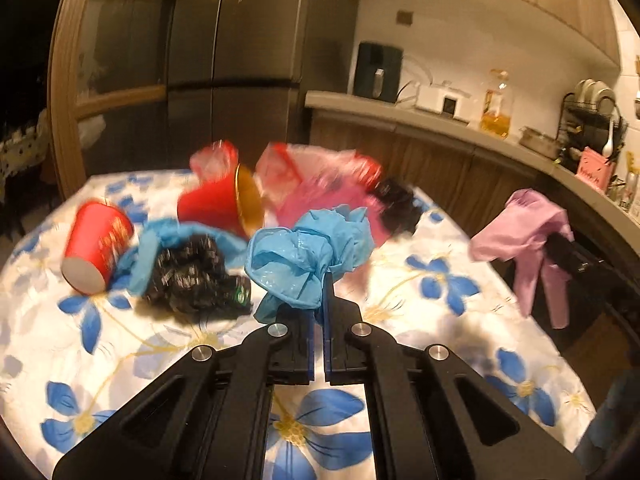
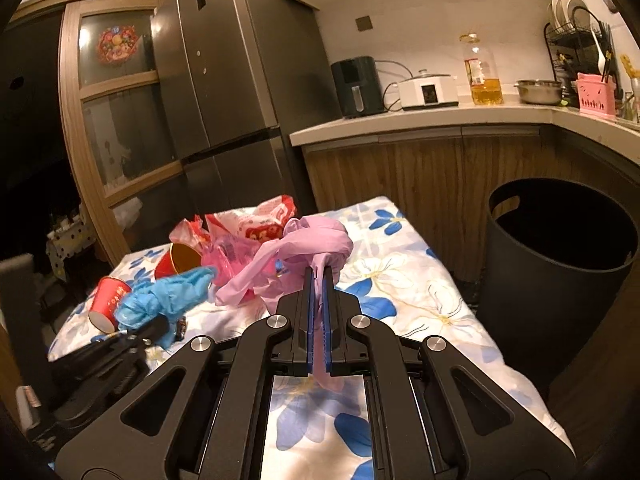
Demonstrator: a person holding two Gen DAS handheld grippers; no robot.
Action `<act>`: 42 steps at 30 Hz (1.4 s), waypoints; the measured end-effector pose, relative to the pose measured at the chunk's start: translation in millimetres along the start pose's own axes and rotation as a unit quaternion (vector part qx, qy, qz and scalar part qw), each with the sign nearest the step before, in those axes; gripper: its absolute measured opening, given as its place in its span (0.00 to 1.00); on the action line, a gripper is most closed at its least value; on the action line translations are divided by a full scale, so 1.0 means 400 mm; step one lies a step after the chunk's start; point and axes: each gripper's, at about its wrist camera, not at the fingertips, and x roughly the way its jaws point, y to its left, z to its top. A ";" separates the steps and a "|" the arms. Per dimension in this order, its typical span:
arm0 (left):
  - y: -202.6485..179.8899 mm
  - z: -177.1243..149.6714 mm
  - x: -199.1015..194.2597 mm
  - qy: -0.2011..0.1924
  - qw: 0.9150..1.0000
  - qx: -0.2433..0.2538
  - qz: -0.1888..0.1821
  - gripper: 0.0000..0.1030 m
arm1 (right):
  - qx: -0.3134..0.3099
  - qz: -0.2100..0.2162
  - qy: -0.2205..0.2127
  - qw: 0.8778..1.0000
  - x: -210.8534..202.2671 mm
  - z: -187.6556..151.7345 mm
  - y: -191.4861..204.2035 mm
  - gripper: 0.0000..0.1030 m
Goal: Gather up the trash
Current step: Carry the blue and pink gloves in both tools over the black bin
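Note:
My left gripper (image 1: 319,280) is shut on a crumpled blue glove (image 1: 308,252) and holds it above the flowered table (image 1: 420,308); it also shows in the right wrist view (image 2: 168,292). My right gripper (image 2: 319,276) is shut on a pink glove (image 2: 304,252), which also shows in the left wrist view (image 1: 524,236) past the table's right edge. On the table lie two red paper cups (image 1: 98,248) (image 1: 224,204), a black crumpled wrapper (image 1: 192,276), another blue glove (image 1: 156,240), red and pink plastic bags (image 1: 320,184) and a dark wrapper (image 1: 396,204).
A black trash bin (image 2: 560,272) stands on the floor right of the table. Behind are a dark fridge (image 2: 232,80) and a kitchen counter (image 2: 440,116) with an air fryer, cooker, oil bottle and dish rack.

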 end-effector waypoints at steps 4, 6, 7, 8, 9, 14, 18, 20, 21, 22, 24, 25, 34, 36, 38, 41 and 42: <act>-0.031 0.027 -0.054 -0.034 0.999 0.014 -0.008 0.02 | -0.004 -0.005 -0.017 1.000 -0.039 0.010 -0.008 0.03; -0.048 0.037 -0.066 -0.041 0.999 0.019 -0.014 0.02 | -0.005 -0.010 -0.026 1.000 -0.061 0.016 -0.018 0.03; -0.059 0.042 -0.073 -0.046 0.999 0.022 -0.017 0.02 | -0.004 -0.013 -0.030 0.999 -0.068 0.020 -0.023 0.03; -0.072 0.048 -0.078 -0.050 0.998 0.026 -0.020 0.02 | -0.004 -0.017 -0.034 0.999 -0.077 0.024 -0.030 0.03; -0.080 0.051 -0.081 -0.052 0.998 0.028 -0.024 0.02 | -0.004 -0.019 -0.037 0.999 -0.083 0.028 -0.035 0.03; -0.154 0.080 -0.091 -0.059 0.996 0.038 -0.061 0.02 | 0.001 -0.045 -0.063 0.997 -0.133 0.053 -0.083 0.03; -0.236 0.103 -0.101 -0.075 0.991 0.060 -0.088 0.02 | 0.001 -0.075 -0.087 0.993 -0.172 0.078 -0.130 0.03; -0.274 0.116 -0.102 -0.077 0.989 0.065 -0.106 0.02 | 0.007 -0.087 -0.098 0.991 -0.190 0.092 -0.156 0.03; -0.297 0.123 -0.100 -0.078 0.988 0.067 -0.115 0.02 | 0.009 -0.094 -0.103 0.990 -0.196 0.098 -0.168 0.03; -0.313 0.129 -0.100 -0.078 0.987 0.069 -0.121 0.02 | 0.011 -0.102 -0.110 0.989 -0.208 0.105 -0.186 0.03; -0.356 0.143 -0.098 -0.079 0.984 0.074 -0.139 0.02 | 0.014 -0.116 -0.120 0.986 -0.224 0.116 -0.215 0.03; -0.375 0.149 -0.096 -0.080 0.983 0.077 -0.146 0.02 | 0.014 -0.126 -0.125 0.984 -0.232 0.123 -0.233 0.03; -0.559 0.182 -0.074 -0.084 0.970 0.104 -0.201 0.02 | 0.023 -0.178 -0.146 0.973 -0.273 0.156 -0.349 0.03; -0.596 0.184 -0.066 -0.083 0.968 0.109 -0.209 0.02 | 0.025 -0.183 -0.149 0.971 -0.273 0.167 -0.366 0.03; -0.616 0.184 -0.058 -0.083 0.967 0.114 -0.213 0.02 | 0.027 -0.188 -0.151 0.970 -0.272 0.177 -0.385 0.03; -0.650 0.185 -0.044 -0.083 0.965 0.122 -0.218 0.02 | 0.029 -0.190 -0.149 0.970 -0.262 0.185 -0.408 0.03; -0.659 0.186 -0.038 -0.082 0.964 0.123 -0.220 0.02 | 0.028 -0.191 -0.148 0.970 -0.257 0.187 -0.415 0.03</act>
